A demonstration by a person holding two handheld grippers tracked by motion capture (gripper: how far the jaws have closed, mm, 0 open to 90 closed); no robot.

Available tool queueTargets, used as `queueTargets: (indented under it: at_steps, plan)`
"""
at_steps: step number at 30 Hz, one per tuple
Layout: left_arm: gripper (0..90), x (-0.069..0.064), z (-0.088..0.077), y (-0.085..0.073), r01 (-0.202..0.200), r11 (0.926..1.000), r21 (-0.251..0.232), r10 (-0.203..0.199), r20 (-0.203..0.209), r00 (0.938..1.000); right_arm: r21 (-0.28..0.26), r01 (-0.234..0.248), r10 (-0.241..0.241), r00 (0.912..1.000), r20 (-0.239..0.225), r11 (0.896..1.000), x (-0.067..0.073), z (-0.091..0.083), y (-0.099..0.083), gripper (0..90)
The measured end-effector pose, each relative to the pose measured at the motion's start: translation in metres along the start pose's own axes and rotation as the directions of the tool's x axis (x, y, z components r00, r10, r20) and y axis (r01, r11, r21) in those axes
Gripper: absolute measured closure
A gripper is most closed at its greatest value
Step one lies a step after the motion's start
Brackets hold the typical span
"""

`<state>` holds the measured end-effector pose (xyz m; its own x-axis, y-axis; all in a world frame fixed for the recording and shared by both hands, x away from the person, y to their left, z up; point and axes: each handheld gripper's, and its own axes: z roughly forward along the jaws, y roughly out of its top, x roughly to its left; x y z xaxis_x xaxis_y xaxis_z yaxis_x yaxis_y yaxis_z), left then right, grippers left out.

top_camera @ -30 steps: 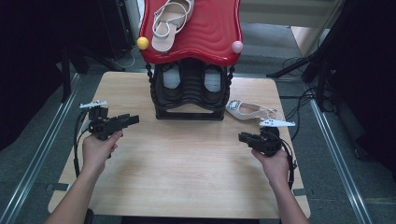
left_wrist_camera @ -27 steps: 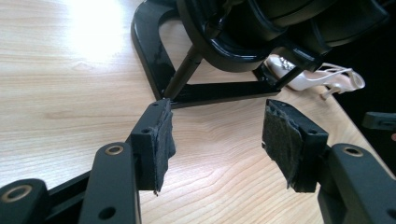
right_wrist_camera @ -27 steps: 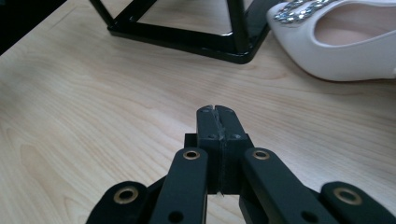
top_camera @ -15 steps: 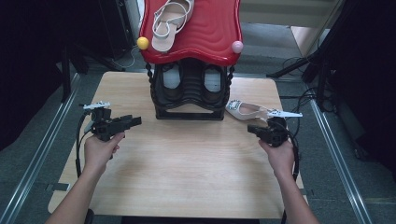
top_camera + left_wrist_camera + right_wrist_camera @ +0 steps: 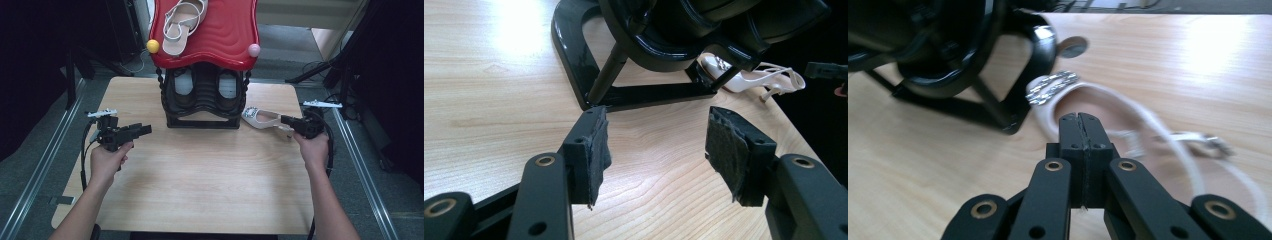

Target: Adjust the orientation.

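left hand-held gripper (image 5: 656,150) jaws wide apart over wooden desk (image 5: 210,175) | right hand-held gripper (image 5: 1080,120) pressed closed, empty, at white slingback heeled shoe (image 5: 1088,100) | high view: beige sandal (image 5: 182,22) atop red-topped black shoe rack (image 5: 204,75)

- A light wooden table (image 5: 200,185) carries everything, its near half bare.
- A black shoe rack (image 5: 202,107) stands on the table at the middle of the far edge.
- A pale heeled sandal (image 5: 262,118) lies on the tabletop just beside the rack's right foot, toe toward the rack.
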<state>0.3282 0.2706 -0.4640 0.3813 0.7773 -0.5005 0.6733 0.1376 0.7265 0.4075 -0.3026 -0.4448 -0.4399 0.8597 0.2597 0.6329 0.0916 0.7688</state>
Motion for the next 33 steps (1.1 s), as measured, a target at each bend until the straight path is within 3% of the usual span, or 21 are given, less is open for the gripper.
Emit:
queueTargets:
  at_steps: [8, 13, 18, 22, 33]
  plan:
    - [42.8, 0.002, 0.000, 0.000, 0.001, 1.0000, -0.002, -0.001, -0.004, 1.0000, -0.008, -0.048, 0.049, 0.9976, 0.050, 0.999, -0.028, 0.012, 0.008, 90.0]
    - [43.3, 0.003, 0.003, -0.001, -0.012, 0.9997, 0.023, 0.013, -0.019, 0.9997, 0.046, -0.057, 0.053, 0.9954, 0.079, 0.997, -0.038, 0.026, 0.006, 90.0]
    - [43.7, 0.003, 0.005, -0.002, -0.010, 0.9996, 0.026, 0.010, -0.021, 0.9997, 0.071, -0.026, 0.019, 0.9947, 0.101, 0.997, -0.033, 0.035, 0.003, 90.0]
    - [43.7, 0.004, 0.006, -0.003, -0.009, 0.9996, 0.026, 0.009, -0.020, 0.9998, 0.096, -0.013, 0.004, 0.9958, 0.091, 0.995, -0.031, 0.038, 0.000, 90.0]
    - [43.7, 0.005, 0.007, -0.003, -0.014, 0.9992, 0.038, 0.015, -0.017, 0.9997, 0.099, -0.042, 0.034, 0.9960, 0.083, 0.994, -0.019, 0.035, -0.007, 90.0]
